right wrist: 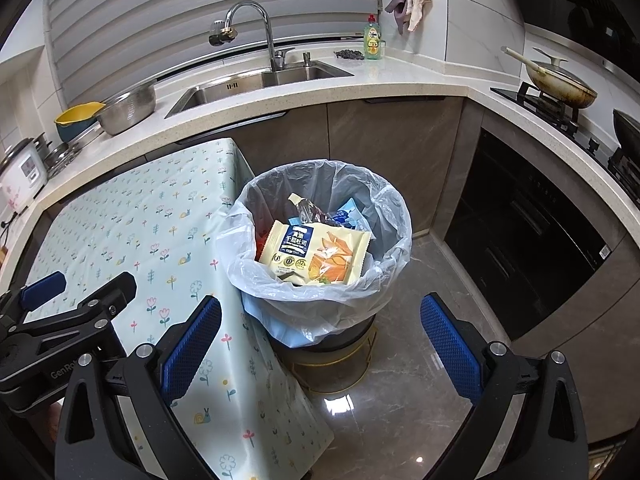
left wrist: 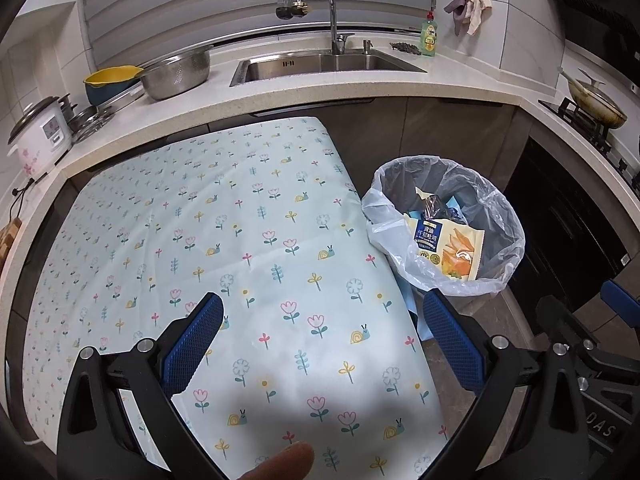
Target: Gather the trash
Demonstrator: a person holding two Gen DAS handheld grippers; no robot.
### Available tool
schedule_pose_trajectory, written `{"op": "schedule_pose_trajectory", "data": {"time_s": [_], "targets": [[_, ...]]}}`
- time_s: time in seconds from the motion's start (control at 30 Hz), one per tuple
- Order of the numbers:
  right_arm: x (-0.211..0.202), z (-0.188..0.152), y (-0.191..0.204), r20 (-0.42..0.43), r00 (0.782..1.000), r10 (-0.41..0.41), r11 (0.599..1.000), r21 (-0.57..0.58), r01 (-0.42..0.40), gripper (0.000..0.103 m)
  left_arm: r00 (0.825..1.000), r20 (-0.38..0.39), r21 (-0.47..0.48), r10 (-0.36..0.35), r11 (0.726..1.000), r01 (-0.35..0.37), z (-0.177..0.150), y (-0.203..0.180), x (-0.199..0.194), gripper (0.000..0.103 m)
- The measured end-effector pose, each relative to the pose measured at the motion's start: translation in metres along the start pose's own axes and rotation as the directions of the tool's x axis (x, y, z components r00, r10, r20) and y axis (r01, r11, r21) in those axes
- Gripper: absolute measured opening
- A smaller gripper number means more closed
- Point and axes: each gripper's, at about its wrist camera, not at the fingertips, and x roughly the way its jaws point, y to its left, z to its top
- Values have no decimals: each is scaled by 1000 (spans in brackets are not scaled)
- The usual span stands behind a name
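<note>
A trash bin lined with a clear plastic bag (right wrist: pixel 394 216) stands on the floor beside the table; it also shows in the left wrist view (left wrist: pixel 508 216). A yellow snack wrapper (right wrist: pixel 316 254) lies on top of other wrappers inside it, also seen in the left wrist view (left wrist: pixel 446 248). My left gripper (left wrist: pixel 322 340) is open and empty above the table with the flower-print cloth (left wrist: pixel 208 232). My right gripper (right wrist: pixel 320 344) is open and empty, above the floor just in front of the bin. The left gripper (right wrist: pixel 76 296) shows at the left of the right wrist view.
A kitchen counter (right wrist: pixel 360 88) with a steel sink (right wrist: pixel 256 80), colander (right wrist: pixel 128 108), yellow bowl (right wrist: pixel 76 118), rice cooker (left wrist: pixel 38 136) and dish soap (right wrist: pixel 372 40) runs behind. A stove with a pan (right wrist: pixel 560 84) and a dark oven (right wrist: pixel 532 232) are at right.
</note>
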Motion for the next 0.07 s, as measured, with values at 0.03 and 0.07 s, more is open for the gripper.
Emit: {"op": "schedule_pose_trajectory", "data": {"time_s": [0.03, 0.07], "targets": [[0, 0, 0, -1, 1000, 1, 1000, 2, -1, 96, 1000, -2, 4, -4, 1000, 4, 0, -1, 1, 96], [1, 0, -1, -1, 1000, 2, 1000, 4, -2, 96, 1000, -4, 6, -5, 1000, 5, 0, -1, 1, 96]]}}
